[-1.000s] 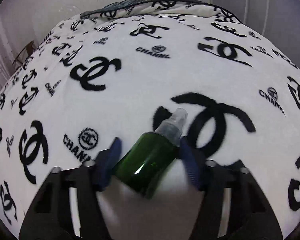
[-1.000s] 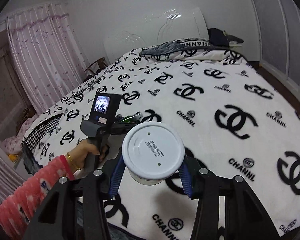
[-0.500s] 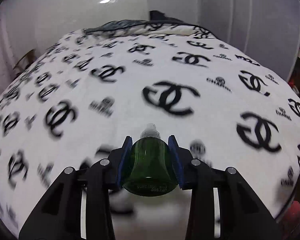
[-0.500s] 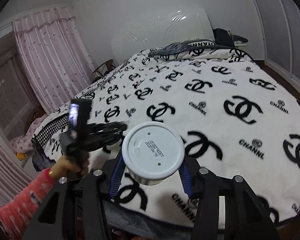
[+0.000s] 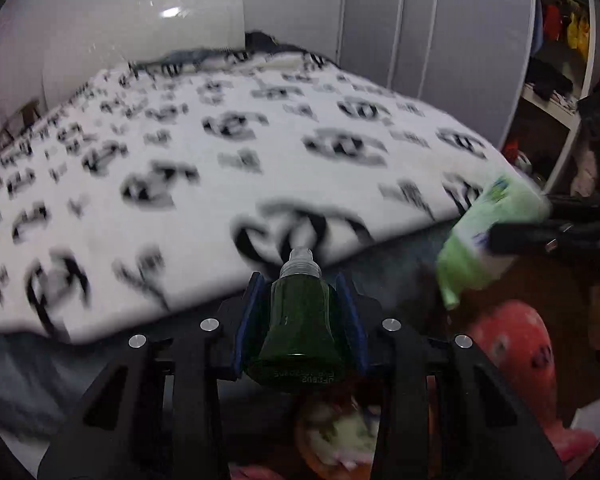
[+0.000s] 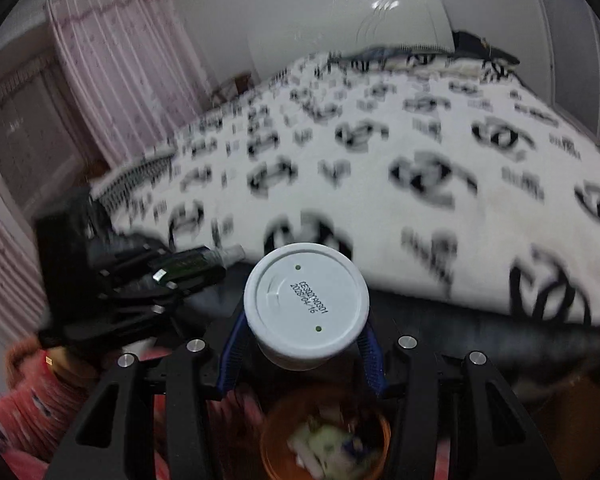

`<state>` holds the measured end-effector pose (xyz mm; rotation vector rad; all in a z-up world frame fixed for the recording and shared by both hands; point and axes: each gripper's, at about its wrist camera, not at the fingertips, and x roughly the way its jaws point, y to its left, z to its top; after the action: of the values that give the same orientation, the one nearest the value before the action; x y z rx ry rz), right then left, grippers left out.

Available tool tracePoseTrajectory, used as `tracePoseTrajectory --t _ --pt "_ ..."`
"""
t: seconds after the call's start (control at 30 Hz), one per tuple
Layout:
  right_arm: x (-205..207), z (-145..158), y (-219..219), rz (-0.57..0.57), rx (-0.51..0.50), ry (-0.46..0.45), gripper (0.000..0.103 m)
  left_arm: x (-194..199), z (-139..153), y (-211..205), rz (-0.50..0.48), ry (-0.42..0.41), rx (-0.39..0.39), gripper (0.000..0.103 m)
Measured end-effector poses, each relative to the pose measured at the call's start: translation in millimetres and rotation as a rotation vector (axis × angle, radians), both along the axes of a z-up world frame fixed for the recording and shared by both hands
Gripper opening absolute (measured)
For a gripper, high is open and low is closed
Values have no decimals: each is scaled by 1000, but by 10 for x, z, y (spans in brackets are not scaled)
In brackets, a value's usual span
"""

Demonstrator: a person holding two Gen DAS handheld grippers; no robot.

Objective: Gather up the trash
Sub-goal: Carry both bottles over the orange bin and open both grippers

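Note:
My left gripper [image 5: 300, 300] is shut on a dark green spray bottle [image 5: 298, 328] with a clear cap, held off the foot of the bed. My right gripper [image 6: 304, 332] is shut on a white-lidded tub [image 6: 306, 310] whose lid faces the camera. The tub shows in the left wrist view [image 5: 488, 236] with a light green label, held by the right gripper at the right. The left gripper and green bottle show at the left of the right wrist view [image 6: 188, 266]. An orange trash bin [image 6: 324, 436] holding scraps sits below both grippers; it also shows in the left wrist view [image 5: 332, 436].
The bed [image 5: 204, 160] with a white logo-print blanket fills the middle, its foot edge just ahead. A wardrobe [image 5: 432, 24] and open shelves [image 5: 552, 92] stand at the right. Pink curtains [image 6: 116, 80] hang at the left. A red patterned sleeve [image 5: 516, 360] is near.
Both grippers have pulled back from over the blanket to beyond the foot of the bed and lowered. The orange bin has come into view beneath them. Both still hold their objects.

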<state>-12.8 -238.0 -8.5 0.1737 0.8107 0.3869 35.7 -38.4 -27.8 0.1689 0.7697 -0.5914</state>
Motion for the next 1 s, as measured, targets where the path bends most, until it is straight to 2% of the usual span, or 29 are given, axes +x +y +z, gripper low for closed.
tracePoseTrajectory --t 0.13,0.27,0.33,0.4,0.47,0.57,0.6,0.63,0.7,1.0 --pt "-206 -711 129 21 -44 156 49 -220 -649 -66 15 139 52 37" --pt "-282 -1624 276 15 -81 340 49 -280 -1529 -168 49 333 132 37" --pt "-278 -2060 346 5 -127 432 49 -282 -1879 -222 66 420 165 37" --pt "-269 -2358 397 5 -161 498 49 -258 -2188 -274 84 491 206 37" --pt "-260 -2593 422 5 -177 554 49 -213 -2411 -304 91 554 212 37" --pt "-248 -2755 376 -24 -183 611 51 -130 -2589 -320 121 595 219 38" --pt "-245 -2751 353 -36 -178 609 54 -112 -2612 -318 125 606 218 43" --pt "-254 -2737 315 -53 -170 605 63 -121 -2619 -304 131 604 220 54" --pt "-274 -2713 284 -71 -166 598 67 -129 -2588 -285 148 584 217 64" --pt "-203 -2657 163 -131 -136 579 67 -193 -2548 -175 196 564 201 65"
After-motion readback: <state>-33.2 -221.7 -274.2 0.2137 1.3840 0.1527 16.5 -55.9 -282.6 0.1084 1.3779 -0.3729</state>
